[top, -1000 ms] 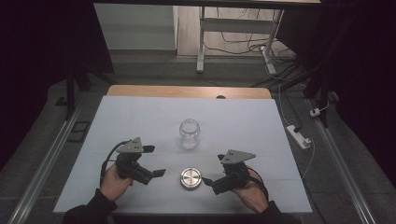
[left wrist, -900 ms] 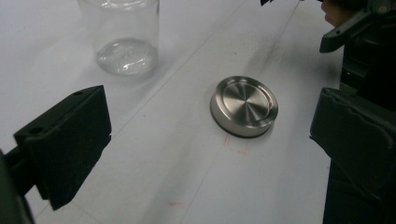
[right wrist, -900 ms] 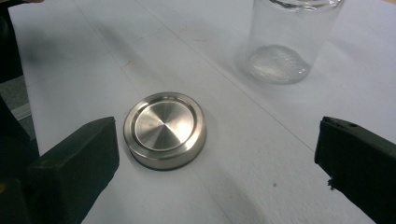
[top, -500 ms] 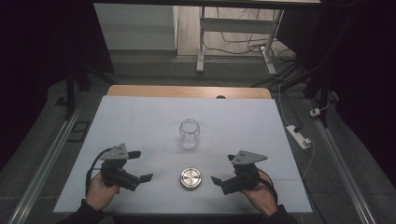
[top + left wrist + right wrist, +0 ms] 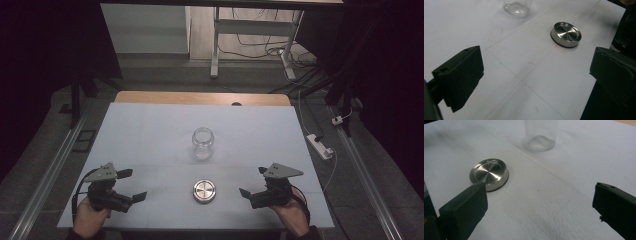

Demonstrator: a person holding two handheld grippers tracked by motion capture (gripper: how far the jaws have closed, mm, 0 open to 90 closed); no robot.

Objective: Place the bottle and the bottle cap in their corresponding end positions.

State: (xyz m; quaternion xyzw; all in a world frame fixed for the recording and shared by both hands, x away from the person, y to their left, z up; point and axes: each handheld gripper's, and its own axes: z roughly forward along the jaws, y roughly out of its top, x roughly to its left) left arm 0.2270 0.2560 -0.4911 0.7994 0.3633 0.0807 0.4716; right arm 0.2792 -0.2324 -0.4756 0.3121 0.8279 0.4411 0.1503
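An empty clear glass jar point(image 5: 203, 143) stands upright and uncapped at the middle of the white table point(image 5: 140, 130). Its round steel lid point(image 5: 204, 191) lies flat in front of it, near the front edge. My left gripper point(image 5: 132, 184) is open at the front left, well apart from the lid, with nothing between its jaws. At the front right, my right gripper point(image 5: 252, 181) is open too, and a gap separates it from the lid. In the left gripper view the lid point(image 5: 566, 34) and the jar's base point(image 5: 517, 6) lie ahead of the open gripper point(image 5: 536, 75). The right gripper view has the lid point(image 5: 489, 173) just beyond the left jaw of the gripper point(image 5: 540, 212), and the jar point(image 5: 541, 135) farther off.
A wooden strip point(image 5: 200, 97) borders the table's far edge. A white power strip point(image 5: 320, 146) with cables lies on the floor to the right. Metal rails run along both sides of the table. A desk frame point(image 5: 215, 45) stands behind.
Both grippers have drawn back from the lid, the left one toward the front left corner and the right one a little to the right. Jar and lid have stayed put.
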